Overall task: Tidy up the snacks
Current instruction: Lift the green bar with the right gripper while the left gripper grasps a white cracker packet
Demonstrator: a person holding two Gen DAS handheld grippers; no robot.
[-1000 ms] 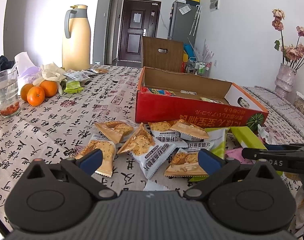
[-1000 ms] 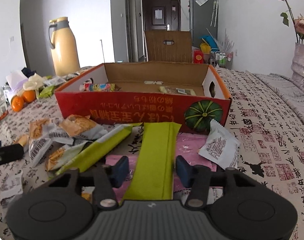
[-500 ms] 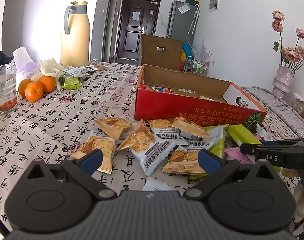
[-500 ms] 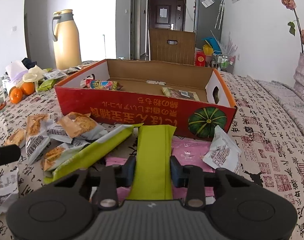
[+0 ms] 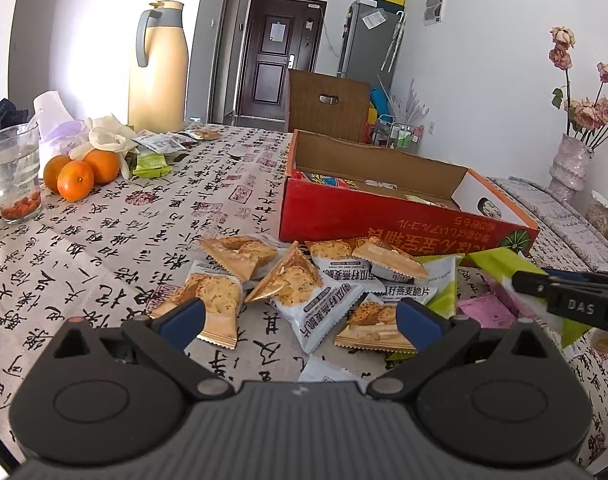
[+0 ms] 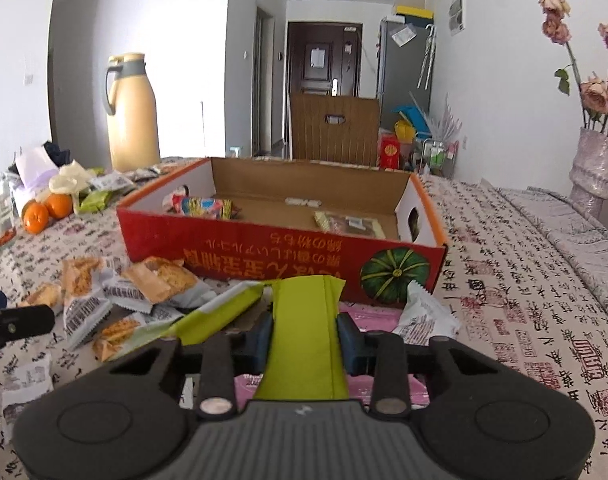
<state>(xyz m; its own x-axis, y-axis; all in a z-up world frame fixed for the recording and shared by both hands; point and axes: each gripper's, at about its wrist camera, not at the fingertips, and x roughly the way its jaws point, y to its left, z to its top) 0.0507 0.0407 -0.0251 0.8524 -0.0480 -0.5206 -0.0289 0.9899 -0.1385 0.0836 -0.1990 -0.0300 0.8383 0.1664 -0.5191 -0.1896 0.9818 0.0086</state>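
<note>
My right gripper is shut on a long lime-green snack packet, whose far end is lifted and points at the red cardboard box. A few snacks lie inside the box. A second green packet lies to its left, over a pink packet. My left gripper stands open above a heap of several oat-crisp packets, touching none of them. In the left wrist view the right gripper shows at the right edge with the green packet.
A cream thermos jug, oranges, a glass of water and more packets sit at the far left. A vase of dried roses stands at the right. A small white packet lies by the box's pumpkin corner.
My right gripper's fingers closed onto the lime-green packet and raised it slightly off the table. My left gripper stayed where it was, open.
</note>
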